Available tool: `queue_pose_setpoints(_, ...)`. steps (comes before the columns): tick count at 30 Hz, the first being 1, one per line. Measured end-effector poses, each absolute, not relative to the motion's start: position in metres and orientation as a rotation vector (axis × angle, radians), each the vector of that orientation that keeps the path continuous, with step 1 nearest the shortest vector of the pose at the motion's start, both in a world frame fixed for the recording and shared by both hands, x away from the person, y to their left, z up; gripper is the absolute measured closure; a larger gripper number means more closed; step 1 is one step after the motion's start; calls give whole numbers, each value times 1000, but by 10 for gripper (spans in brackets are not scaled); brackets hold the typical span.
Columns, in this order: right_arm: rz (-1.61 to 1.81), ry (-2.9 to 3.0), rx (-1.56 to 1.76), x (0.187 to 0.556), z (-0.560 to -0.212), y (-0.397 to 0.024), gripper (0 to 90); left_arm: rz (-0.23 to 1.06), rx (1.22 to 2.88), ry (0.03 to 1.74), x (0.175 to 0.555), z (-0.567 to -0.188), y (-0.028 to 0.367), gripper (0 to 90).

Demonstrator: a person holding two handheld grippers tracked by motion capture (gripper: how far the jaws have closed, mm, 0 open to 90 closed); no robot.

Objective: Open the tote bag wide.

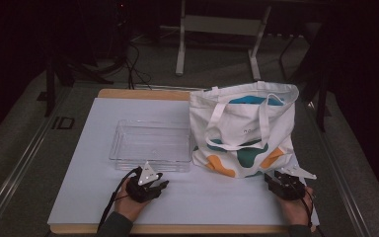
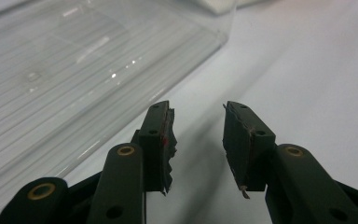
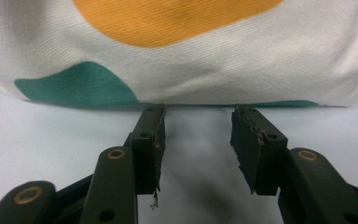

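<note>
A white cloth bag (image 1: 244,129) lies on the right part of the bench (image 1: 79,197). It has blobs of green, orange and blue on it, and two long white handles (image 1: 237,123) that flop down over its front. The cloth looks soft and a bit wrinkled. Its open mouth points to the far side of the bench, away from the person, and something blue shows inside the mouth. Its bottom edge is the near one. The bag is a little longer from mouth to bottom than it is wide, and that long way runs from far to near.

A clear tray (image 1: 150,145) sits just to the left of the bag, very close to it or touching; I cannot tell which. It is a flat box shape with low walls. Its long side runs left to right.

The right claw (image 1: 276,181) rests low on the bench, right at the bag's near right corner. In the right gripper view its two black jaws stand partly apart with nothing between them. They point at the bag's bottom edge (image 3: 191,88), where an orange blob and a green blob show. The tips are very near the cloth.

The left claw (image 1: 150,186) sits low on the bench, just in front of the tray. Its jaws stand partly apart too, with only bare white bench between them. In the left gripper view the tray's wall (image 2: 135,79) is close on the left.
</note>
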State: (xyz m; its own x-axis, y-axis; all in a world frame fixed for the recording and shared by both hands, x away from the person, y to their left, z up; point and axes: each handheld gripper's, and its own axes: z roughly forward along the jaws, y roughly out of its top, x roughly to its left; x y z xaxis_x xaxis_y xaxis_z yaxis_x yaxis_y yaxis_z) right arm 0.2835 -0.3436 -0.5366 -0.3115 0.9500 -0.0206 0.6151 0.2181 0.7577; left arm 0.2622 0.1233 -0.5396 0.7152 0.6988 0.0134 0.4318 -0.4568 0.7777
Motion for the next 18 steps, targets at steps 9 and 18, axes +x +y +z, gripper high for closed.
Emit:
queue_pose_setpoints(9, 908, 1989, 1460, 283, -537, -345, 560, 402, 2066, 872, 260, -537, 128, 672)
queue_pose_setpoints(18, 928, 1990, 1455, 281, -534, -346, 596, 385, 2076, 875, 258, -532, 128, 630)
